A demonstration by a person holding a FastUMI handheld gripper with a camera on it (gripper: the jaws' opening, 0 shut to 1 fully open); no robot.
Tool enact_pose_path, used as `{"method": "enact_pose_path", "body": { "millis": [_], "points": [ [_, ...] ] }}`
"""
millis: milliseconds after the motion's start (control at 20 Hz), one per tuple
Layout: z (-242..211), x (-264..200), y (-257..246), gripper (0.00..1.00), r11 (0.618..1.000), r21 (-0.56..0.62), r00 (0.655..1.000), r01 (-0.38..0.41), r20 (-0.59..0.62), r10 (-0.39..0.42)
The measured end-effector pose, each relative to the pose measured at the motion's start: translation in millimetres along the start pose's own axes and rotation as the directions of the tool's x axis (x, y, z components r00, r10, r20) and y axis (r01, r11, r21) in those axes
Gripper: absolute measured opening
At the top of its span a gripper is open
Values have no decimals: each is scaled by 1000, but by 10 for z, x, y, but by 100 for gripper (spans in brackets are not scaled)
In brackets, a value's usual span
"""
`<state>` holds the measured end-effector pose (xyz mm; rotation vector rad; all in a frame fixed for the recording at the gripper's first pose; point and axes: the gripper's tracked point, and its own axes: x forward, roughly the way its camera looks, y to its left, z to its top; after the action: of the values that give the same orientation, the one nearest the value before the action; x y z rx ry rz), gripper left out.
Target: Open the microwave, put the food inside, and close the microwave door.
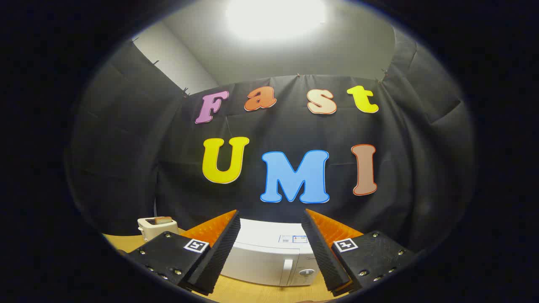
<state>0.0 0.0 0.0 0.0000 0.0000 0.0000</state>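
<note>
The gripper (270, 242) hangs above the near side of the tabletop (252, 291) with its fingers (219, 252) spread wide apart and nothing between them but air. Framed in that gap, beyond the fingertips, sits the microwave (265, 252), a white box with its door shut, standing on the wooden tabletop against the black cloth wall. A pale vertical handle (287, 271) runs down the right side of the door, and just right of it is a round knob (307, 272) on the control panel.

Off to the left, beyond the left finger, a small white toaster (156, 227) stands on the tabletop with a slice of toast (163, 220) poking out of its top (this is probably the food to go in, though that is a guess).

The door is the first thing to deal with. It is stiff, hinged and likely smooth plastic, so the handle is the sensible place to take hold: close the fingers across the bar and pull it outward along the door's swing. The microwave looks heavy enough not to slide much. The toast, by contrast, should be light, dry and crumbly, needing a soft pinch on its flat faces.
</note>
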Motion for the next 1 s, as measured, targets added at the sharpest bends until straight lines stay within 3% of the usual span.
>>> {"method": "enact_pose_path", "body": {
  "millis": [250,1000],
  "points": [
    [-40,23,-59,92,999,-18,999,33,-15,-34],
    [-5,-13,62,93,999,-42,1000,23,3,-23]
  ]
}}
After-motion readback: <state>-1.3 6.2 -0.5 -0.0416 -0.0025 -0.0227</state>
